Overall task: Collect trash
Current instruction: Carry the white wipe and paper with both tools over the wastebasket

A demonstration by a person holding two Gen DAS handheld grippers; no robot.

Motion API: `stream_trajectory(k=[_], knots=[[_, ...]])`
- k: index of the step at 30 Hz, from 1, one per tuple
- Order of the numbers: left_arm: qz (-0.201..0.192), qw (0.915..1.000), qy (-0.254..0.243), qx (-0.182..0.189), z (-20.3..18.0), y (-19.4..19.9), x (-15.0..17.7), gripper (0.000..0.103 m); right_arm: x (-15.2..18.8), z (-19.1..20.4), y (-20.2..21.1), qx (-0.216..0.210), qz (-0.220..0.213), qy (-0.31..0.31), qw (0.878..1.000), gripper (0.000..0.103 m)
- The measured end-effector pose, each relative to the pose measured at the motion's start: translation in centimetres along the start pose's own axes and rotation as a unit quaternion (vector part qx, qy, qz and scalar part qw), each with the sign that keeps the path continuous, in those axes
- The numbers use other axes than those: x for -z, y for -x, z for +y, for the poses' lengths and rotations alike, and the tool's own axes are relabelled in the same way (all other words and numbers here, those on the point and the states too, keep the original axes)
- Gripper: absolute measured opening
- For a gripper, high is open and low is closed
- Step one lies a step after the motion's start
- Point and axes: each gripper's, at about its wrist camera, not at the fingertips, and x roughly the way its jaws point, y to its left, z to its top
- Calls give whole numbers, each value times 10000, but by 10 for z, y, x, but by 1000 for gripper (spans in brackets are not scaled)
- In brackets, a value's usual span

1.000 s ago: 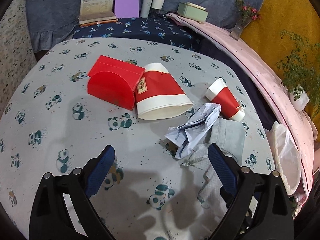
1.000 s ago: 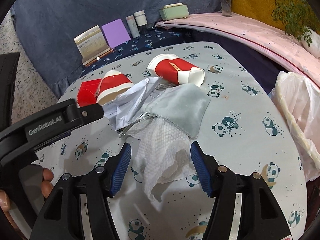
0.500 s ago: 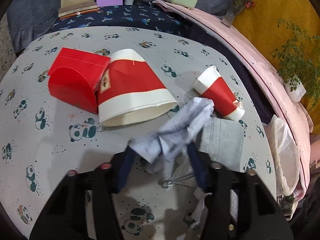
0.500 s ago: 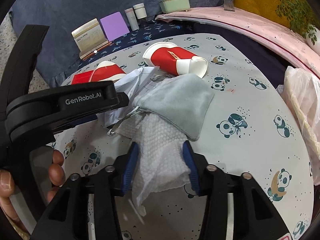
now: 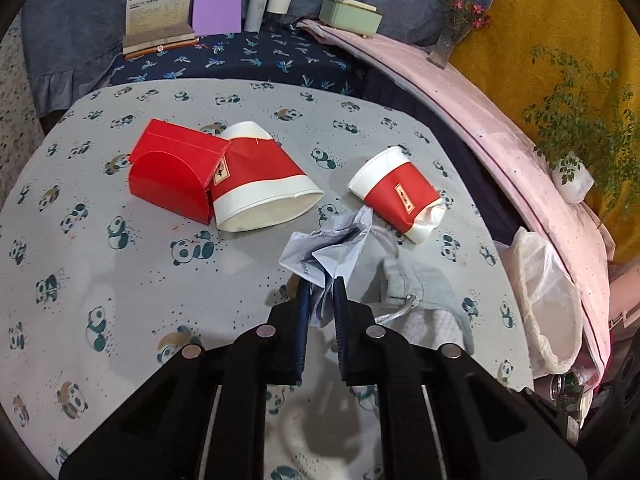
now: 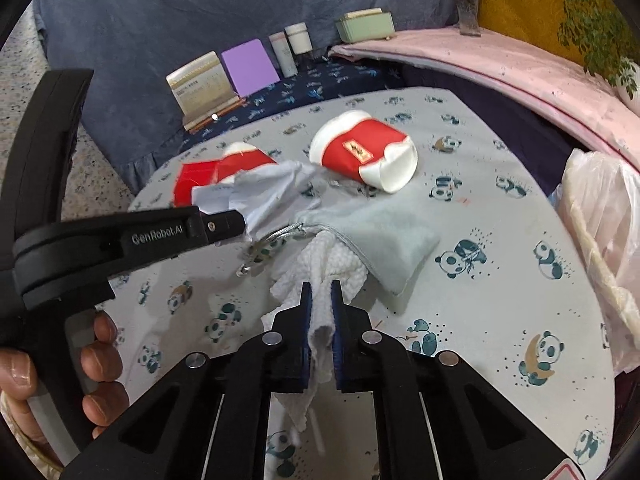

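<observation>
My left gripper is closing and pinches a crumpled pale blue-white paper, lifted a little off the panda tablecloth. From the right wrist view the same paper sticks out of the left gripper. My right gripper is closing too, its pads pressing a white paper towel that lies partly under a grey pouch. On the cloth lie a big red-and-white cup, a red carton and a smaller red-and-white cup, all on their sides.
A clear plastic bag hangs open at the table's right edge. Beyond the table stand a calendar, a purple card, two bottles and a green box. A hand holds the left gripper's handle.
Both grippers went from wide open to pinched: the left moved forward and took the crumpled paper, the right closed on the paper towel. Both have lifted slightly.
</observation>
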Motion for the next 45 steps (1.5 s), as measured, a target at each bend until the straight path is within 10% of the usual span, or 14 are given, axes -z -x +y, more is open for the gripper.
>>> stream_trajectory(k=[23,45], knots=[[-812,9962,-184,245,-27,106,9,11,-29,1,118,-98,-1247,-3,9921,8],[-806,9902,-975,595,-119,109,18,11,-23,-64,158,350,-1608,-491,9851,8]])
